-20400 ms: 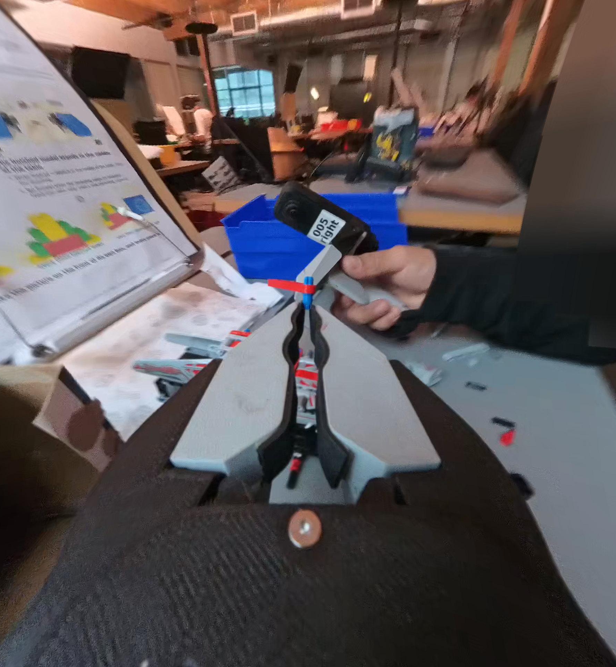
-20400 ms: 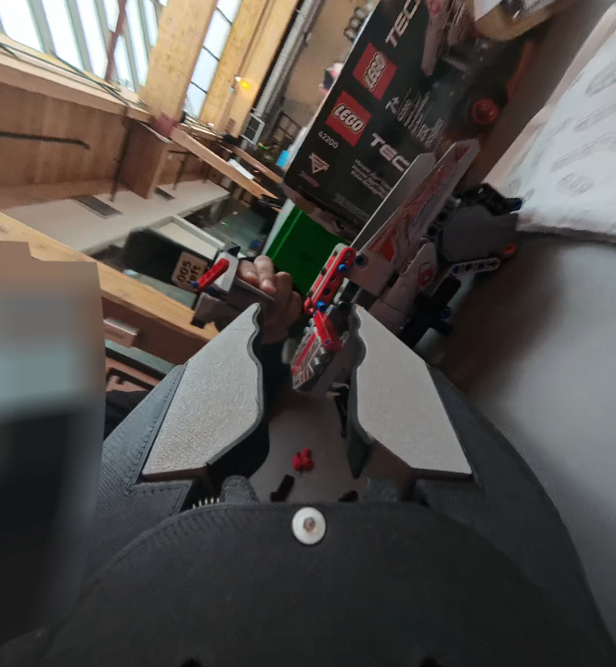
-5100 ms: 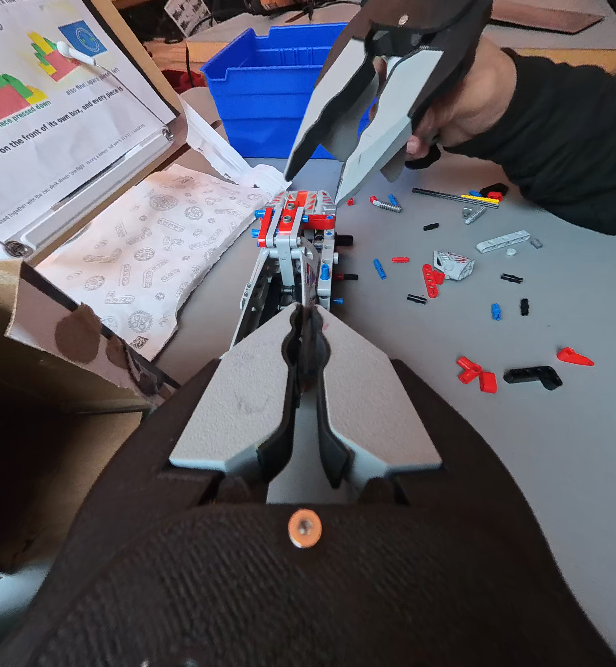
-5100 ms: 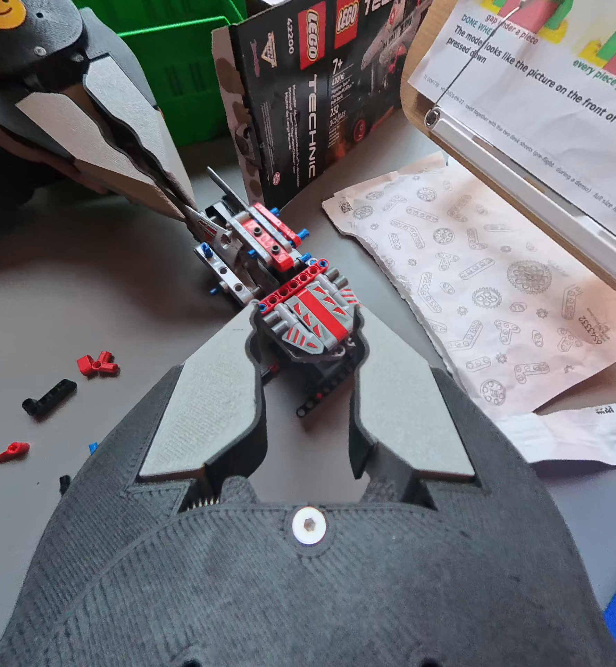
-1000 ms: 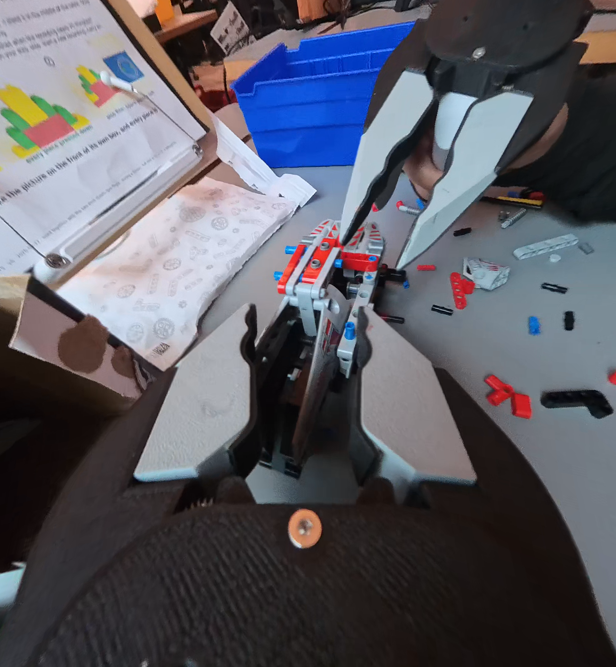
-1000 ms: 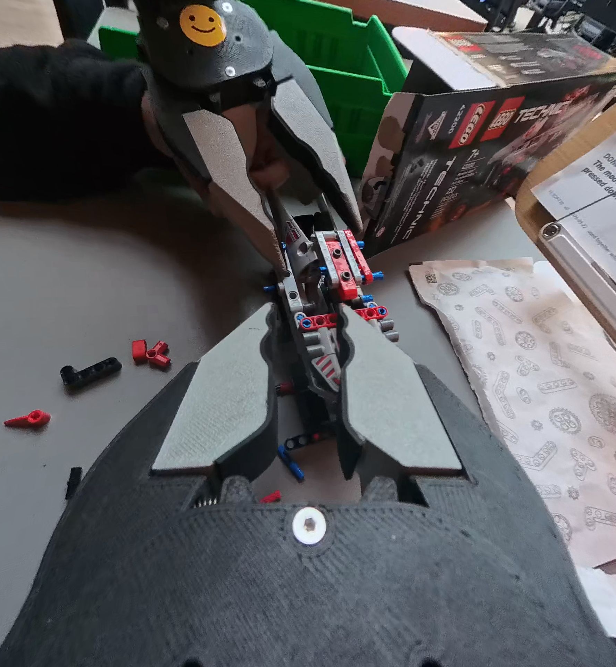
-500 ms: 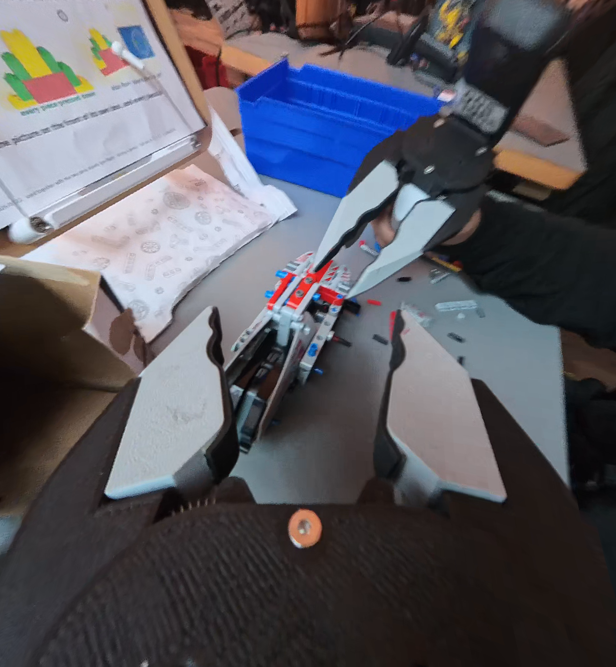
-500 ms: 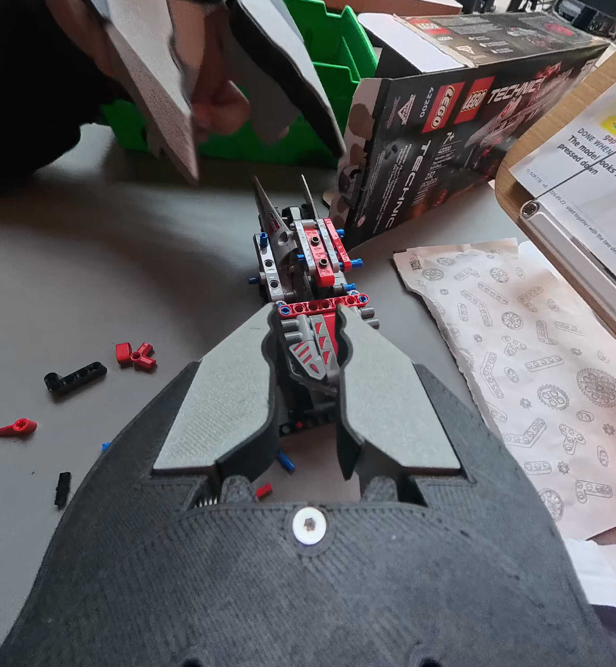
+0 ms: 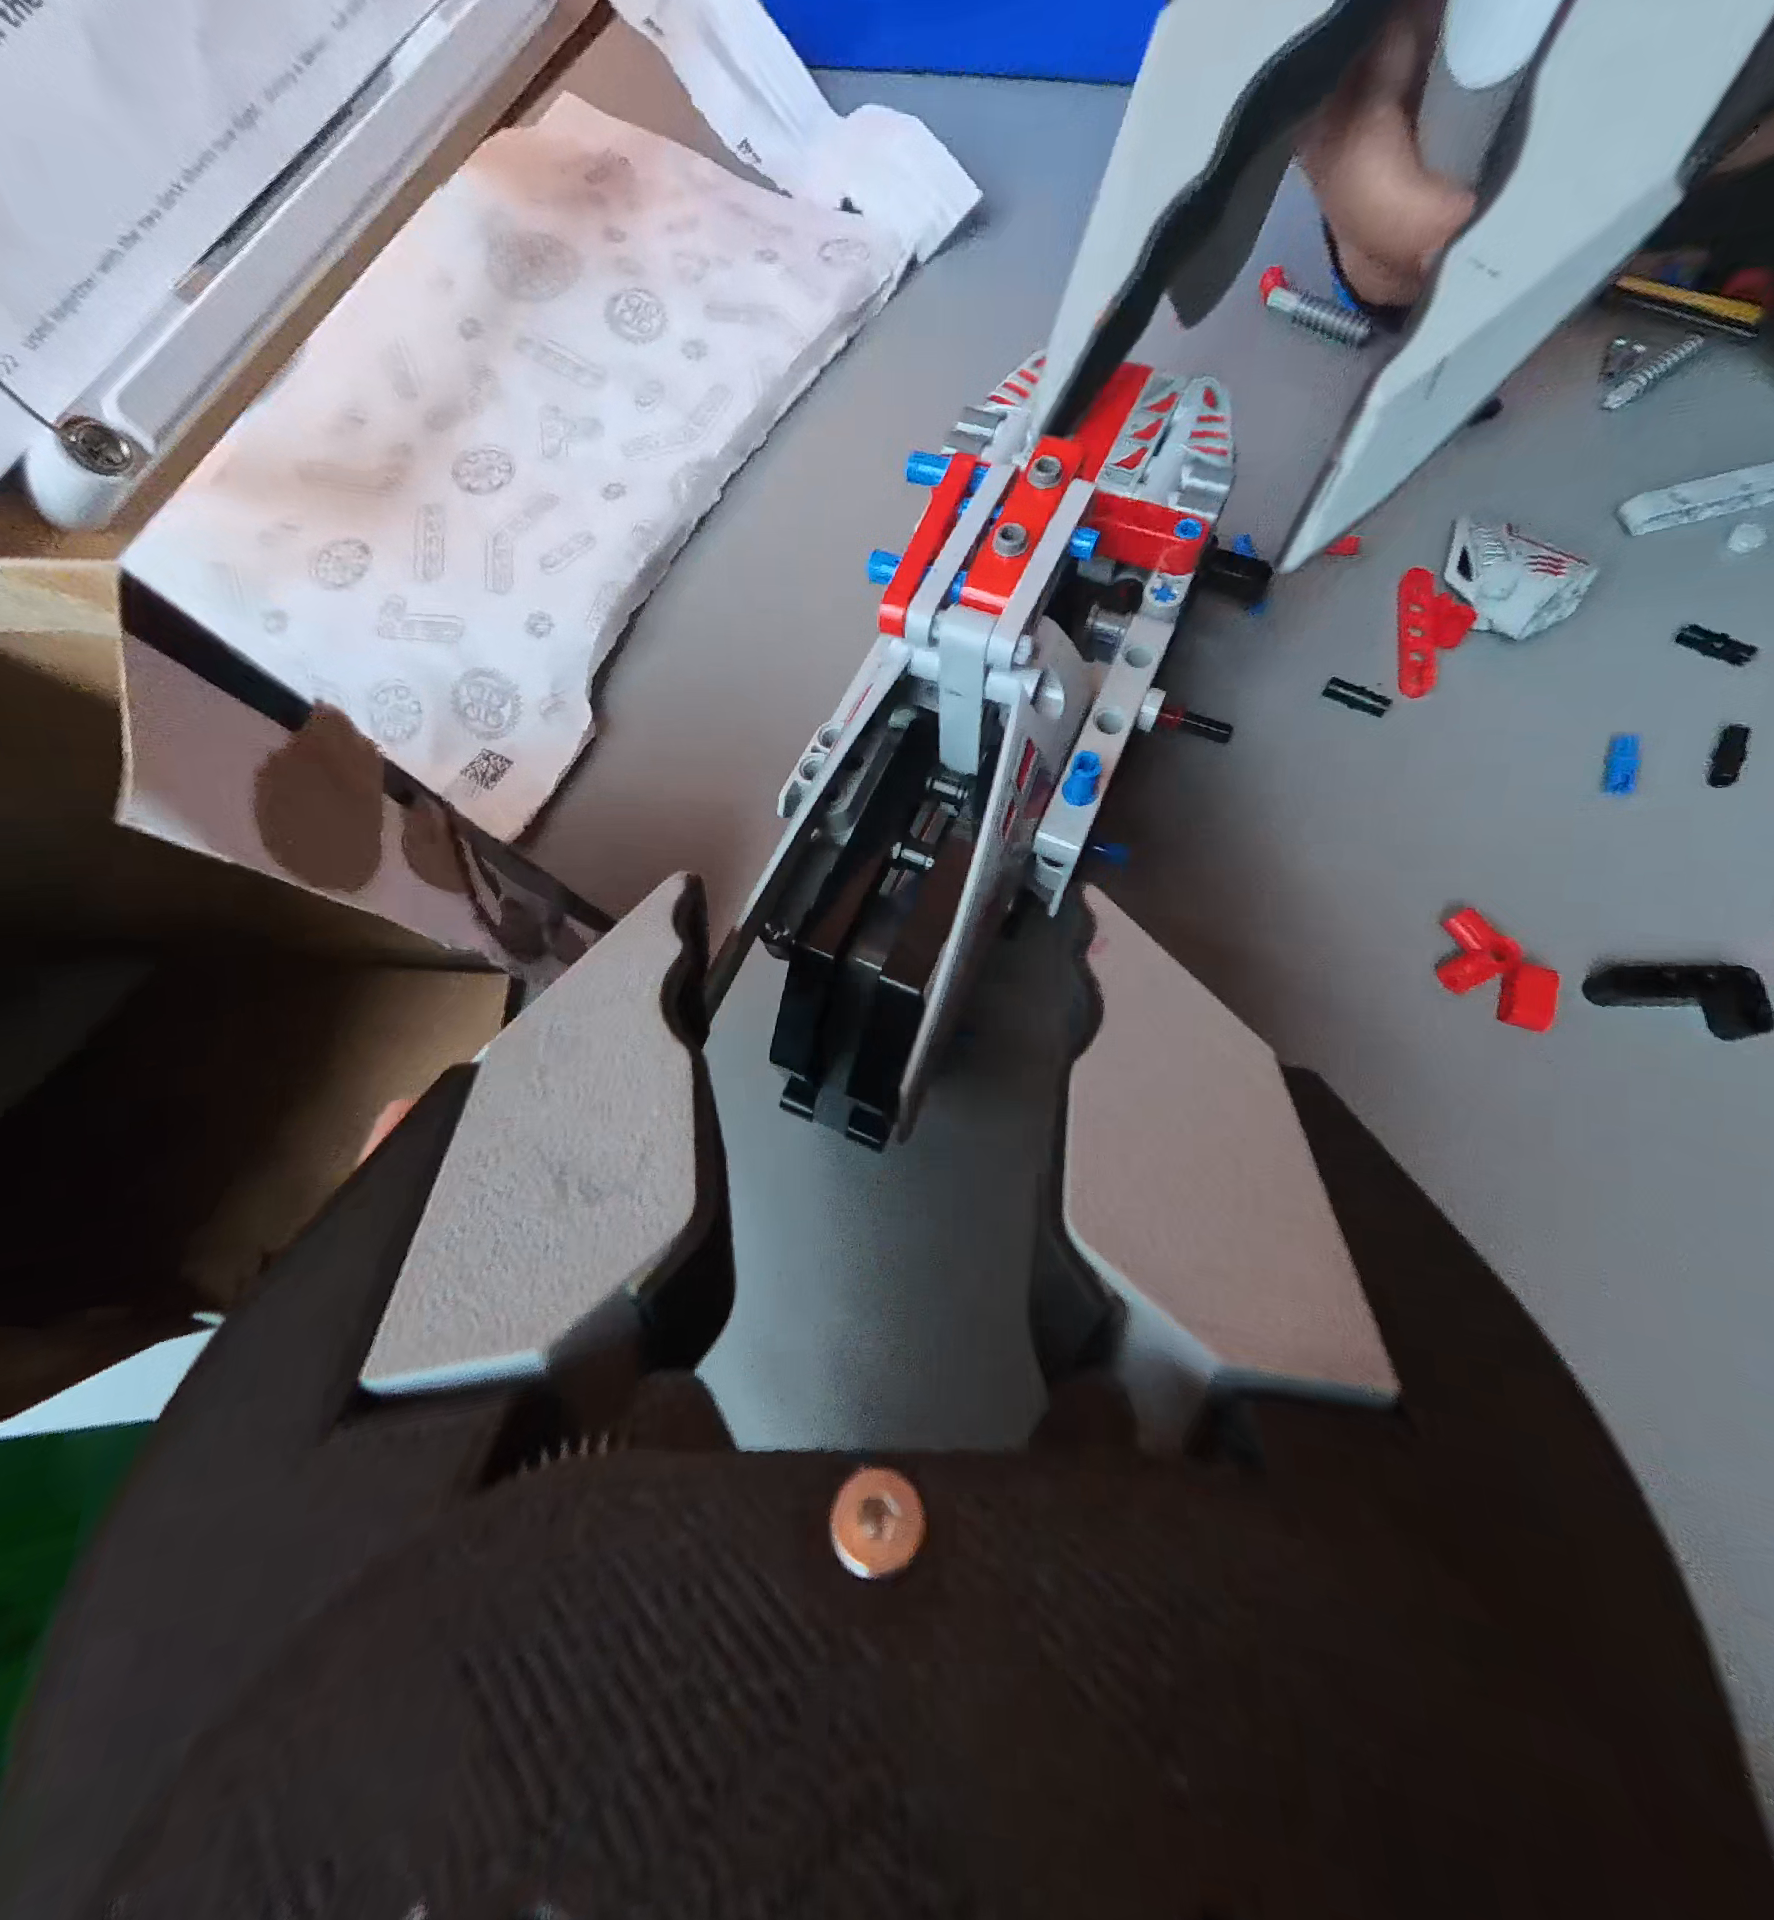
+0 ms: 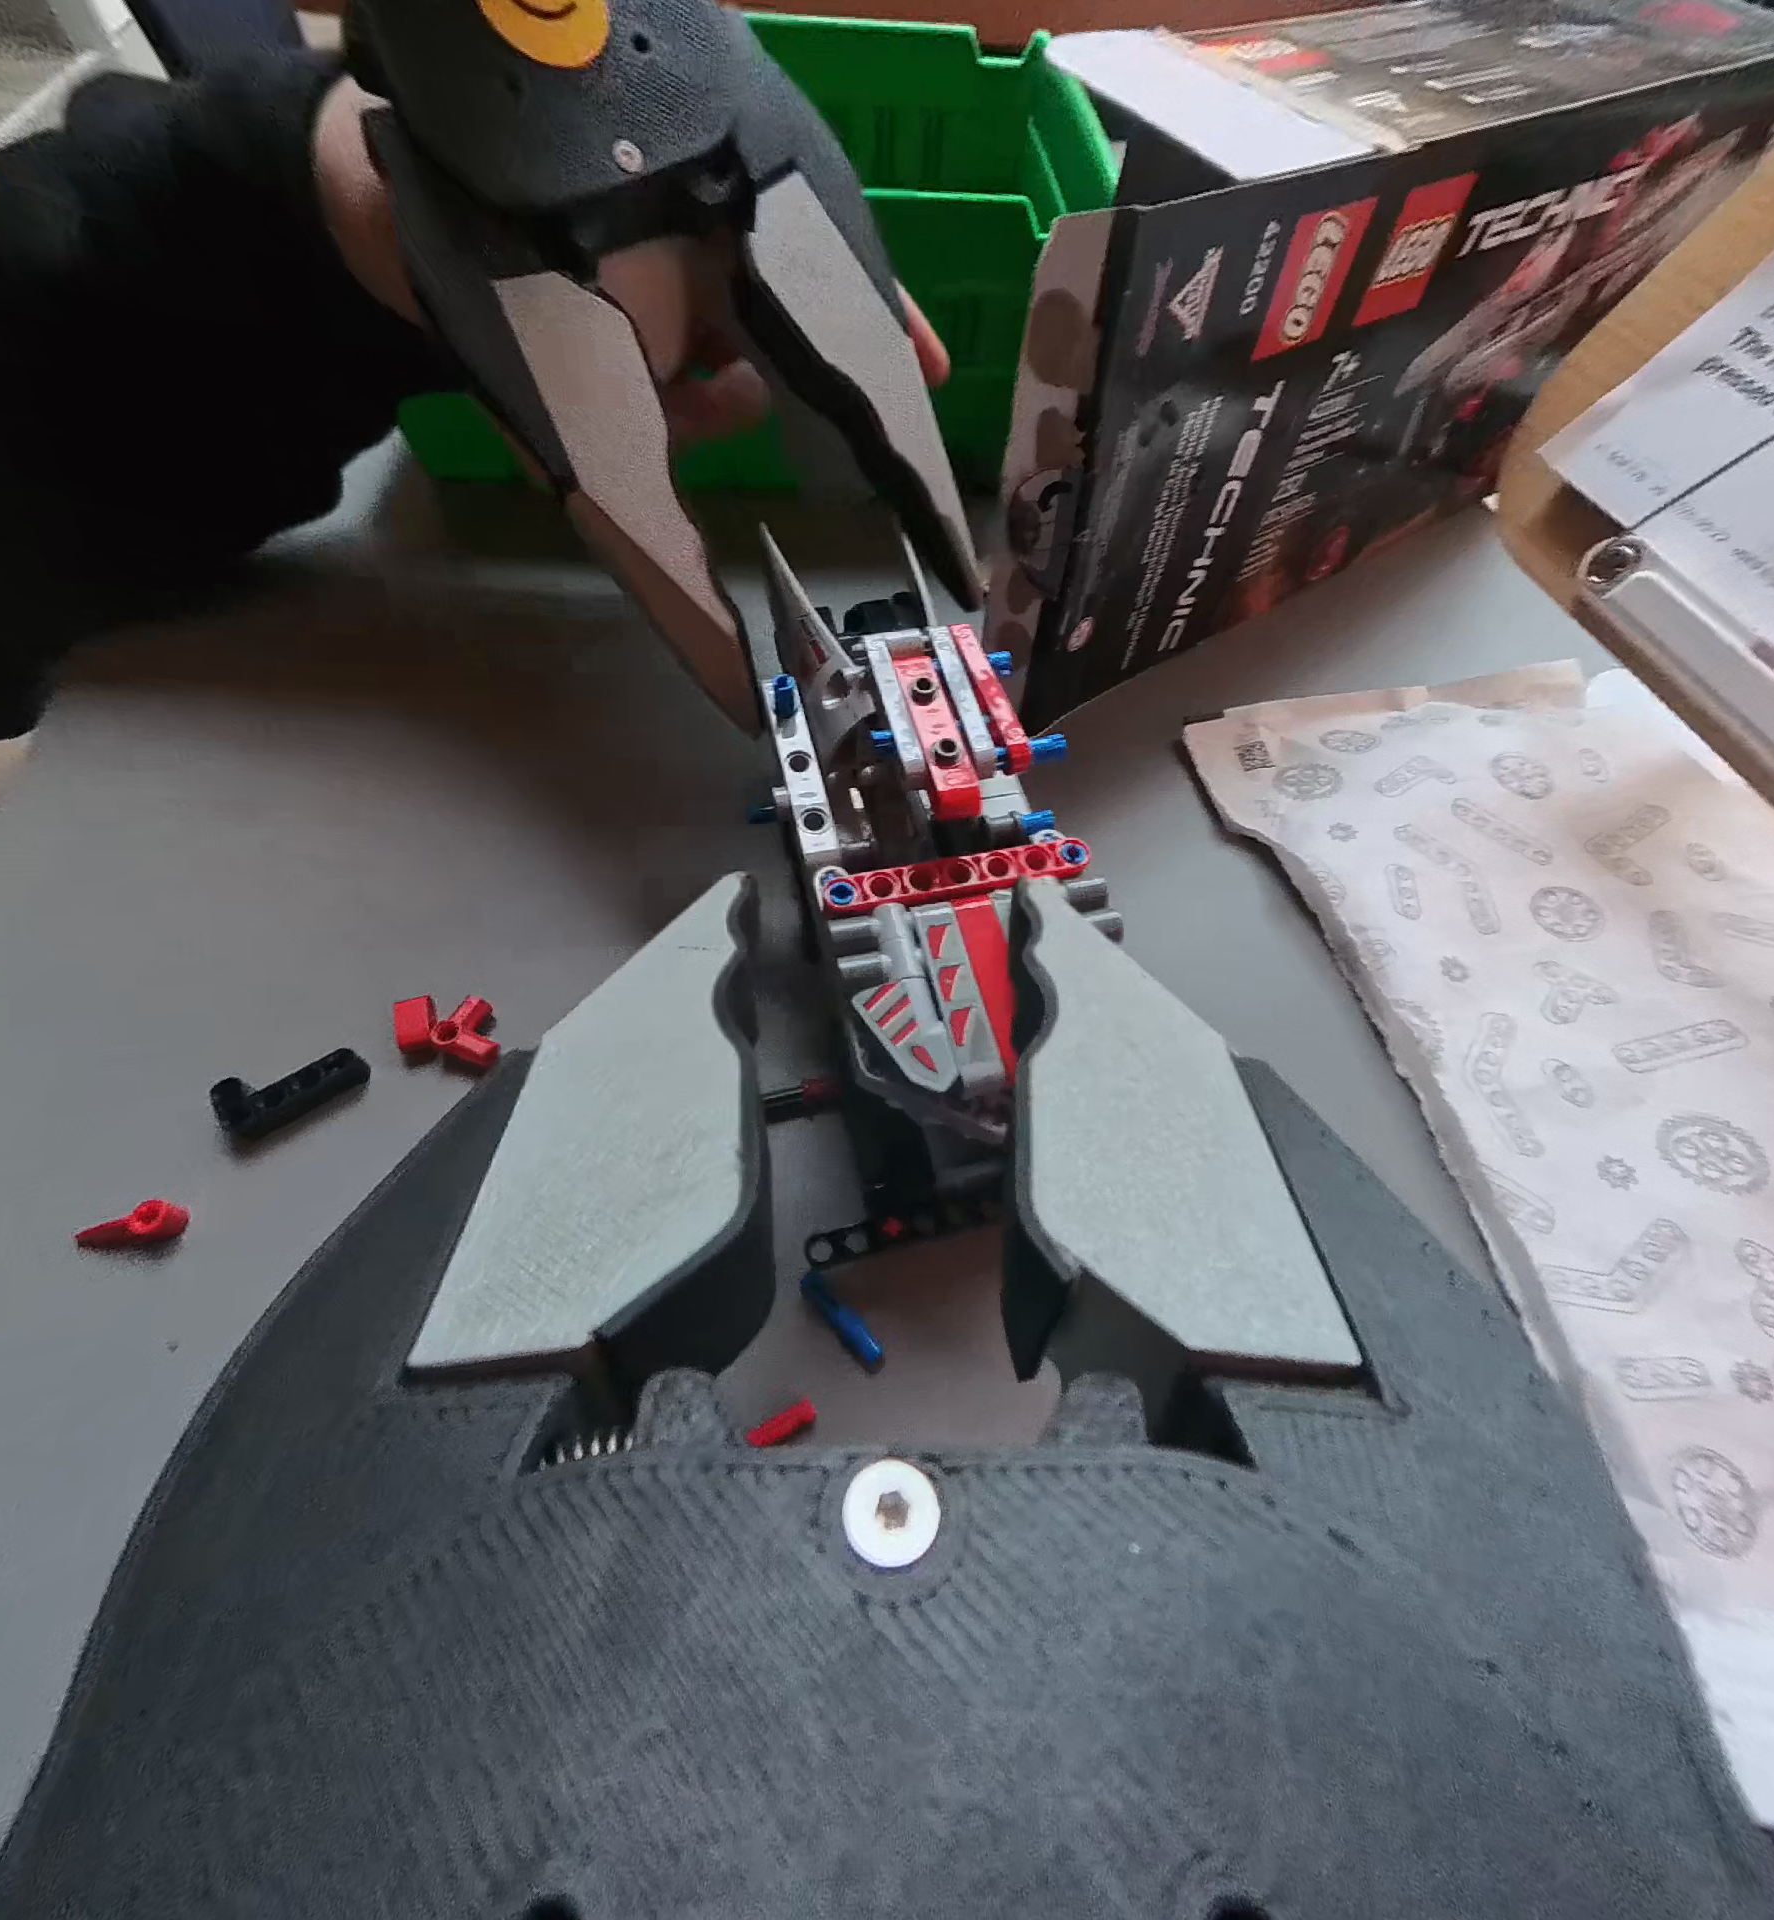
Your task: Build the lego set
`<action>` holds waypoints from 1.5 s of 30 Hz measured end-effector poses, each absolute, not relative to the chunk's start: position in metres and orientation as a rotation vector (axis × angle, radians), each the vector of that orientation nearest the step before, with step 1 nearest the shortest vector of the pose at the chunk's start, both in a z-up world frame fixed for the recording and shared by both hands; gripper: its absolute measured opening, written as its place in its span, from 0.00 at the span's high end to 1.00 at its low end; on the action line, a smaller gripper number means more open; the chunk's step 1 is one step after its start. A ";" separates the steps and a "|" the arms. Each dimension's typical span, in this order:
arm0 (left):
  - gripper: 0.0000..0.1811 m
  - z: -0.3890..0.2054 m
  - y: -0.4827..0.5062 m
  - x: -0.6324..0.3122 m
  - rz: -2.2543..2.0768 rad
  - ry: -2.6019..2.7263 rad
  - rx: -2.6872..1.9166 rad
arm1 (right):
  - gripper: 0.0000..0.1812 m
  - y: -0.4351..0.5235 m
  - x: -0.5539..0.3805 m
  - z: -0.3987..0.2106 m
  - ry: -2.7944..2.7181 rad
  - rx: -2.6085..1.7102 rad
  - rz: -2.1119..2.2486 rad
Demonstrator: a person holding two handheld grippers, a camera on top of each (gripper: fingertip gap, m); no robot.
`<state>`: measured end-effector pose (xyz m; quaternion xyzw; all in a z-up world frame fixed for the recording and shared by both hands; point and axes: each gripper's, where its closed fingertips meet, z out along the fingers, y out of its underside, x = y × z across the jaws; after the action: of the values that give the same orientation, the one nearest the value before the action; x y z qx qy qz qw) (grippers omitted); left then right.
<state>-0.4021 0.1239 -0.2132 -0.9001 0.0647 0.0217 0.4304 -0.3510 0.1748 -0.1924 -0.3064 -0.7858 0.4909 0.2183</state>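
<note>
The grey bench (image 10: 239, 810) carries the lego box (image 10: 1330, 343) at its far edge and the half-built lego car (image 9: 997, 665) mid-bench. I've let go with both: my left gripper (image 9: 888, 961), clenched seconds ago, now straddles the tail released, and my right gripper (image 10: 878, 935) has slackened, spread around the nose. So the car stands free; I judge regripping comes next.

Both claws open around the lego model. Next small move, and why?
Probably close the left claw on the rear of the model to steady it. Its jaws straddle the black rear end, open, and the right claw is open too, one finger against the nose panel, so nothing grips the build. Loose pieces lie beside it on the table, unattached.
</note>
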 end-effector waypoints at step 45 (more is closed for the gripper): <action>1.00 -0.231 0.133 -0.398 0.594 0.632 -2.224 | 0.73 0.193 -0.359 -0.195 -2.136 -0.948 1.250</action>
<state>-0.3976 0.1331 -0.2307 -0.8661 0.2462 0.2314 0.3684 -0.3594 0.1932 -0.1952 -0.3469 -0.7817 0.4577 0.2433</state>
